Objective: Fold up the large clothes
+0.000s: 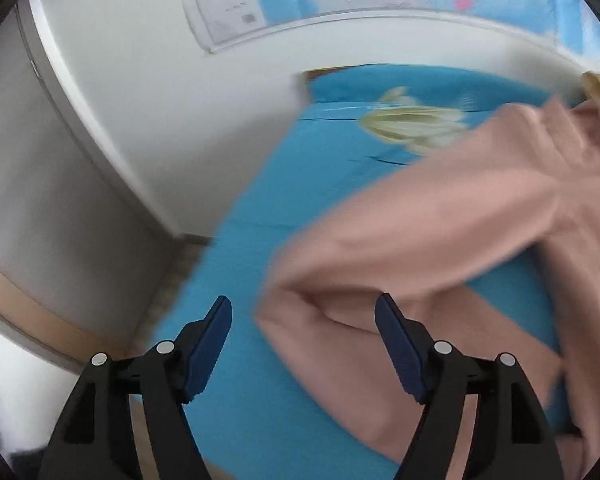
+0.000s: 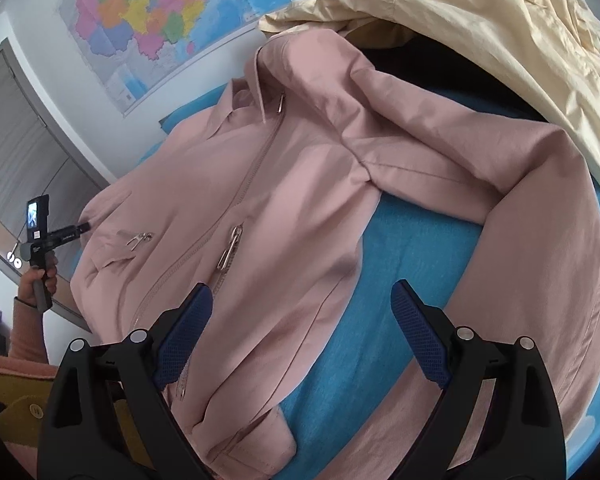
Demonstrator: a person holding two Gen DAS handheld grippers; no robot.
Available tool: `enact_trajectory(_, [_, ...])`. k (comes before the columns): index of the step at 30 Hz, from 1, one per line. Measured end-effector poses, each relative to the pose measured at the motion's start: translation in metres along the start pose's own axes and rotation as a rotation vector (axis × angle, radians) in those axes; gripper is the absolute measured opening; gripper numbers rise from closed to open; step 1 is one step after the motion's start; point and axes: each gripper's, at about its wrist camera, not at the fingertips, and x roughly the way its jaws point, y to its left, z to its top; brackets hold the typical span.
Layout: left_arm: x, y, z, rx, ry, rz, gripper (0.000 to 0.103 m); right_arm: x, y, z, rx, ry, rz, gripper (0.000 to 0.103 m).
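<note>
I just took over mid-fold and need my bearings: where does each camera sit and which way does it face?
Left wrist: on the open left hand-held gripper, angled down at a pink jacket sleeve on the blue cover.
Right wrist: on the open right hand-held gripper, over the jacket front; a hand shows left.
Shared: jacket, cover, wall map.

Pink jacket is smooth matt cloth with shiny metal zip pulls; the blue cover looks soft and fuzzy; the cream garment is crinkled cloth; the wall map is glossy paper.
</note>
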Motion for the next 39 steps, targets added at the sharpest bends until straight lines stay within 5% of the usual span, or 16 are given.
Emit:
enact_trajectory(3, [0.002, 0.001, -0.013, -0.01, 0.029, -0.132, 0.08, 0.0, -0.002, -0.005, 0.021, 0.012, 0.026, 0.09])
enact_trajectory(6, [-0.001, -0.015, -0.028, 0.059, 0.027, 0.136, 0.078, -0.001, 0.001, -0.013, 0.019, 0.035, 0.05, 0.092])
enact_trajectory(7, [-0.008, -0.018, -0.029, 0.066, 0.004, 0.15, 0.078, -0.002, 0.003, -0.016, 0.012, 0.038, 0.057, 0.092])
enact_trajectory(8, [-0.02, -0.02, -0.03, 0.06, -0.034, 0.109, 0.078, -0.004, 0.006, -0.018, 0.003, 0.039, 0.065, 0.093])
enact_trajectory(11, [-0.068, -0.03, -0.03, 0.063, -0.184, -0.271, 0.091, -0.007, 0.016, -0.017, -0.036, 0.027, 0.06, 0.093])
enact_trajectory(13, [-0.084, -0.048, -0.022, 0.124, -0.242, -0.349, 0.091, -0.006, 0.024, -0.007, -0.08, 0.007, 0.029, 0.093])
enact_trajectory(18, [-0.094, -0.105, 0.021, 0.288, -0.342, -0.344, 0.091, 0.004, 0.048, 0.046, -0.231, -0.068, -0.094, 0.093])
enact_trajectory(24, [-0.045, -0.18, 0.097, 0.361, -0.342, -0.295, 0.091, 0.05, 0.095, 0.131, -0.436, -0.145, -0.247, 0.092])
enact_trajectory(27, [-0.001, -0.217, 0.14, 0.359, -0.283, -0.293, 0.089, 0.092, 0.111, 0.161, -0.554, -0.116, -0.329, 0.088])
enact_trajectory(32, [0.052, -0.255, 0.17, 0.418, -0.185, -0.271, 0.086, 0.16, 0.113, 0.183, -0.715, -0.026, -0.514, 0.069])
enact_trajectory(34, [0.074, -0.271, 0.176, 0.466, -0.14, -0.219, 0.07, 0.173, 0.108, 0.19, -0.746, -0.02, -0.586, 0.051])
enact_trajectory(35, [0.082, -0.276, 0.177, 0.482, -0.129, -0.199, 0.05, 0.174, 0.104, 0.197, -0.742, -0.019, -0.596, 0.037])
enact_trajectory(39, [0.102, -0.28, 0.19, 0.454, -0.097, -0.204, 0.034, 0.157, 0.096, 0.22, -0.68, -0.037, -0.541, 0.015])
